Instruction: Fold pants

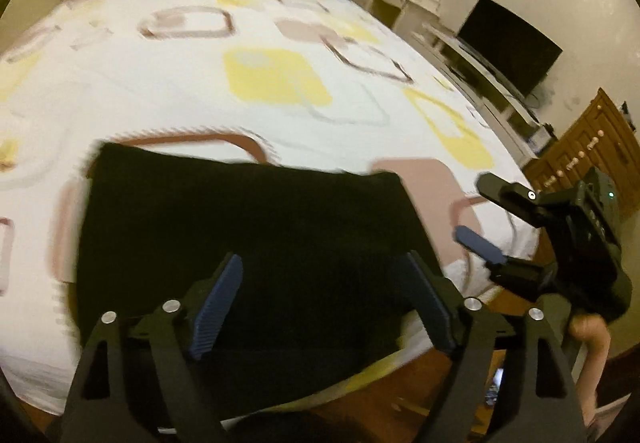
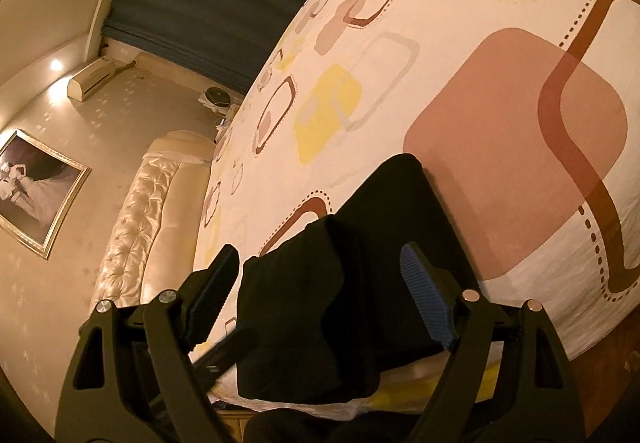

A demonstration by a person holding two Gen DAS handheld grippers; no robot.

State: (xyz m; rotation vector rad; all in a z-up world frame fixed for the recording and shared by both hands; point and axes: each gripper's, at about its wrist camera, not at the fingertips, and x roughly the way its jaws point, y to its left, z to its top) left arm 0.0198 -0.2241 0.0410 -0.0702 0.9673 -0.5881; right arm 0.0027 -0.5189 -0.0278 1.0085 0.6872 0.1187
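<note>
The black pants (image 1: pixel 240 235) lie as a compact, roughly rectangular bundle near the 6 o'clock edge of the patterned bedsheet (image 1: pixel 160 95); by my reading, the main folds are done. In the right wrist view the bundle shows at least 2 stacked layers, the upper one raised at 7 o'clock. The left gripper (image 1: pixel 324 303) hovers over the near part of the pants with its jaws spread wide and nothing between them. The right gripper (image 2: pixel 332 299) is also wide open and holds nothing; it sits at 3 o'clock in the left view. What seems left is a final flattening or tidying of the bundle.
</note>
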